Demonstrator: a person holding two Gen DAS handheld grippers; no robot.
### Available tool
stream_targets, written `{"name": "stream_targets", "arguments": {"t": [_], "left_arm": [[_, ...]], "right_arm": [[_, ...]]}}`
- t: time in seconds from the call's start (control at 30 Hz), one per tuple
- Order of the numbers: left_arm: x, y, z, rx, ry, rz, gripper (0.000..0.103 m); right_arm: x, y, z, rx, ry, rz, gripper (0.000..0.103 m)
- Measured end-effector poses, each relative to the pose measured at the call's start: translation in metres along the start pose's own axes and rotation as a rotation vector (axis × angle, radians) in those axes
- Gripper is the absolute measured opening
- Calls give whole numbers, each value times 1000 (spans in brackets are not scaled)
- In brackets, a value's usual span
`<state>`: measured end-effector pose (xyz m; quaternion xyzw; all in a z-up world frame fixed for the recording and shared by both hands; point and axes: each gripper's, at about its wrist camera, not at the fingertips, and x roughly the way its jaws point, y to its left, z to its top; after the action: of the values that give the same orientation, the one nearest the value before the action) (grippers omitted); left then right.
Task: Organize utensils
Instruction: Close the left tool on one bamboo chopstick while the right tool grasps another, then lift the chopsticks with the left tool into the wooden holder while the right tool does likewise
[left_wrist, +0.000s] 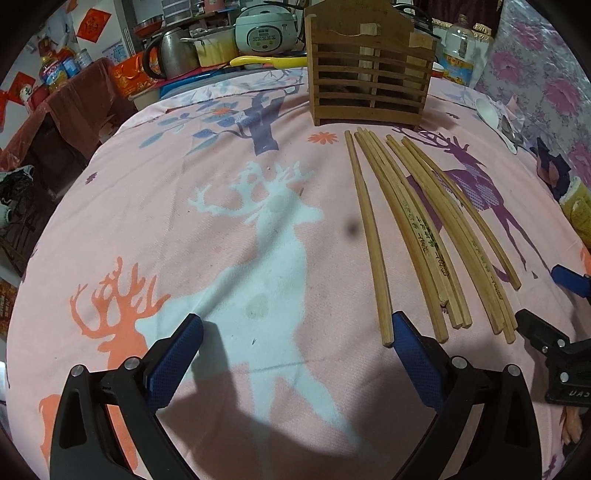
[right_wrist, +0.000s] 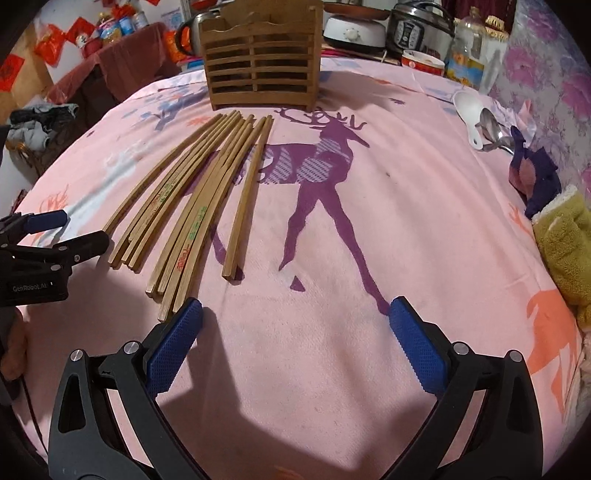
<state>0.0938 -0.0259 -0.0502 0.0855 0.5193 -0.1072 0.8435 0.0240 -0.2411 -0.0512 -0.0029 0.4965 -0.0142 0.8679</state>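
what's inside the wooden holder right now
Through the slats of the wooden holder only dark gaps show, and nothing pokes above its rim. The chopsticks lie on the cloth in front of it. The slats hide its floor, so small items cannot be ruled out.

Rice cooker, kettle, yellow towel.
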Motion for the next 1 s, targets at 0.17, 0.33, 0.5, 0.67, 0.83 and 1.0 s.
{"name": "stream_targets", "arguments": {"t": [0.17, 0.33, 0.5, 0.67, 0.83, 1.0], "left_arm": [[0, 3, -1, -13, 9, -11, 99], [-7, -6, -4, 34, -26, -6, 82], [-13, -25, -8, 121, -69, -2, 55], [-11, -24, -5, 110, -58, -74, 35], [-12, -24, -5, 99, -54, -112, 10], [-14, -15, -6, 50, -46, -141, 8]], "right_arm": [[-1, -2, -2, -43, 2, 33, 98], [-7, 1, 0, -67, -42, 44, 82], [-7, 13, 5, -122, -56, 64, 57], [-2, 17, 12, -126, -59, 97, 27], [-6, 15, 11, -107, -79, 113, 7], [-17, -1, 9, -41, -129, 115, 6]]}}
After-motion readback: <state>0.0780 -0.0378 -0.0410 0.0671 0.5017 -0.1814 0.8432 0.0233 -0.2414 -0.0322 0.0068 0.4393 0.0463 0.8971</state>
